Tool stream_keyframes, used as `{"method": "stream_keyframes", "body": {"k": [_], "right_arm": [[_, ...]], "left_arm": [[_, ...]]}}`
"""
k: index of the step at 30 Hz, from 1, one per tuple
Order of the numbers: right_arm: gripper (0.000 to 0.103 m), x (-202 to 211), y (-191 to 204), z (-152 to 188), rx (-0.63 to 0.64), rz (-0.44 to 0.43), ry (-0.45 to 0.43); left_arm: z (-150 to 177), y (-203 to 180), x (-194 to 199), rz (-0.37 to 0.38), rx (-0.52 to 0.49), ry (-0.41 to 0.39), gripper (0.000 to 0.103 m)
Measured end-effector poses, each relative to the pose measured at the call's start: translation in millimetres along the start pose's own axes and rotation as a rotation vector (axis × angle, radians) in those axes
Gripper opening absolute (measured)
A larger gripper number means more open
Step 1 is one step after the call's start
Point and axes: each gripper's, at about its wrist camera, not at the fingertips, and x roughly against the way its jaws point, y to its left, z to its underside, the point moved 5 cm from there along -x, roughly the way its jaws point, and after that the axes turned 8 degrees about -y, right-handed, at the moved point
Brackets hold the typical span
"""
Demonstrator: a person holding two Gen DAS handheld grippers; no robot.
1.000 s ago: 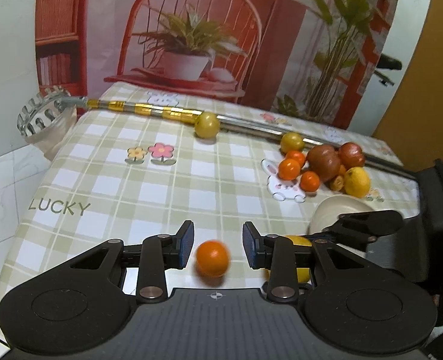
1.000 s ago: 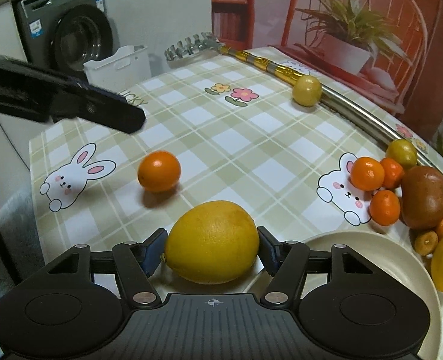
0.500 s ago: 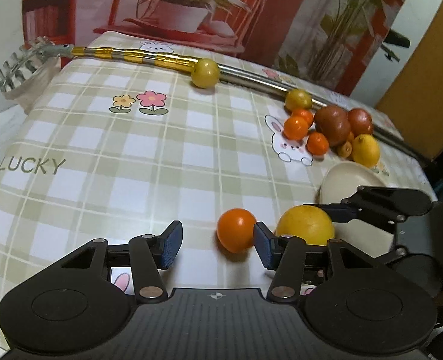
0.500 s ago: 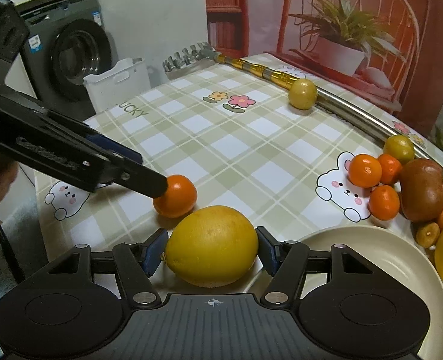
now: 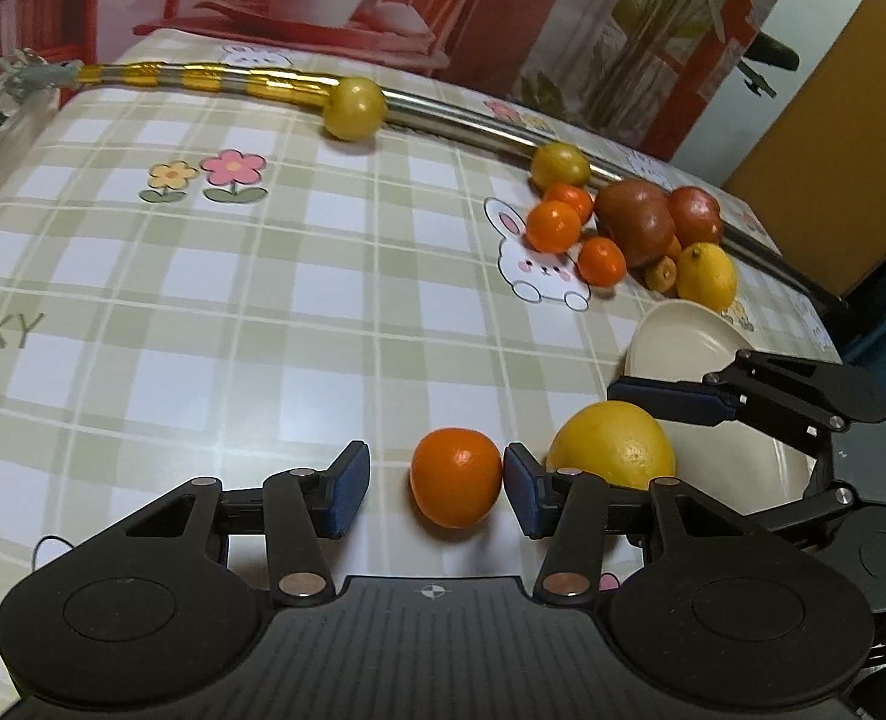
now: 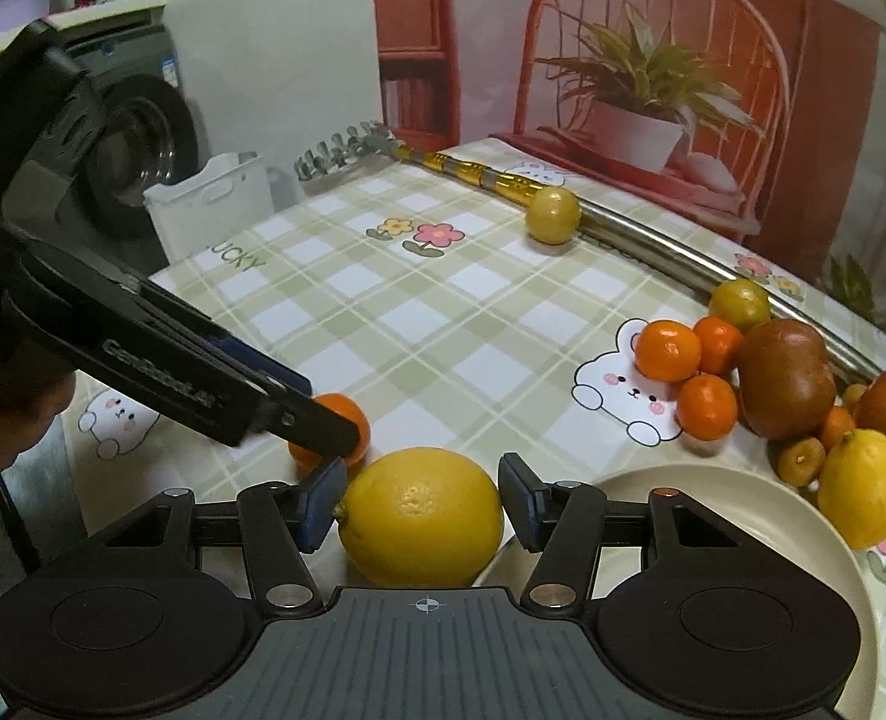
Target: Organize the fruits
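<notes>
the left gripper point(image 5: 437, 477) stands apart around a small orange point(image 5: 456, 476) on the counter point(image 5: 263, 312), its right pad touching the fruit. just beside the orange, the right gripper point(image 6: 422, 504) is clamped on a large lemon point(image 6: 422, 516), next to the cream plate point(image 6: 742, 540).

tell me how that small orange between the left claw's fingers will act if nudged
The small orange is round and sits loose on the smooth tablecloth, so it will likely roll. Only one pad of the left claw touches it, so closing may push it sideways.
</notes>
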Motion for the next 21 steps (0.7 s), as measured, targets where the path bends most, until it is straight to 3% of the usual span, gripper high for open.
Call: {"method": "stream_keyframes", "body": {"k": [4, 9, 13, 21], "right_arm": [[0.052, 2, 2, 2, 0.005, -0.001, 0.003], [0.053, 5, -1, 4, -0.013, -0.006, 0.006], [0.054, 6, 1, 5, 0.002, -0.005, 0.02], [0.057, 4, 11, 12, 0.053, -0.007, 0.075]], "left_arm": [[3, -3, -6, -0.018, -0.031, 0.021, 0.038], [2, -1, -5, -0.017, -0.027, 0.017, 0.037], [3, -2, 0, -0.067, -0.075, 0.002, 0.037], [1, 8, 33, -0.108, -0.039, -0.104, 0.037]]}}
